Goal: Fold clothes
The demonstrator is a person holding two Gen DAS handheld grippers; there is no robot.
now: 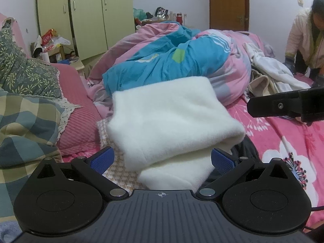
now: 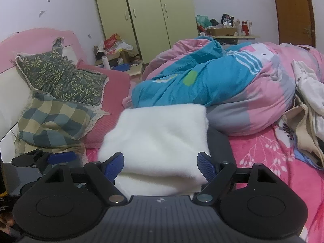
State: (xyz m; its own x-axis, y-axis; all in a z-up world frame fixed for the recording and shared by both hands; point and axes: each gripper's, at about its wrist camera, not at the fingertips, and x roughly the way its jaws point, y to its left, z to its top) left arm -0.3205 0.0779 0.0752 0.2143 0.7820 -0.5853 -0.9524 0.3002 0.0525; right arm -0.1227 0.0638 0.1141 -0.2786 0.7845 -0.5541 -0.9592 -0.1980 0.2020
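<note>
- At the far left, a green leaf-print pillow [image 2: 62, 81] leans against the pink headboard [image 2: 38, 38], with a checked pillow [image 2: 52, 119] lying just in front of it.
- Behind them, a cluttered bedside stand [image 2: 121, 60] sits beside a pale green wardrobe [image 2: 145, 18].
- The left gripper [image 1: 162, 159] has its blue pads [image 1: 102, 160] spread wide apart, released; the near end of the folded white fleece [image 1: 172, 117] lies between them, and neither pad visibly presses on it.
- The folded white fleece lies in the middle of the bed on the pink floral sheet [image 1: 283, 133], partly over a cream patterned cloth [image 1: 119, 168] on its left and a dark garment [image 2: 220, 141] on its right.
- Just behind the fleece is a bunched blue and pink quilt [image 1: 182, 60].
- The right gripper [image 2: 161, 165] is likewise unclenched, its blue pads [image 2: 204, 165] standing either side of the fleece's near edge with nothing gripped; in the left wrist view one of its black fingers [image 1: 279, 105] reaches in from the right edge.
- Right of the quilt, a loose heap of white and beige clothes [image 1: 269, 73] lies on the sheet.
- At the far right, a second person in a light jacket [image 1: 305, 38] bends over the bed's edge, beside a brown door [image 1: 228, 4].
</note>
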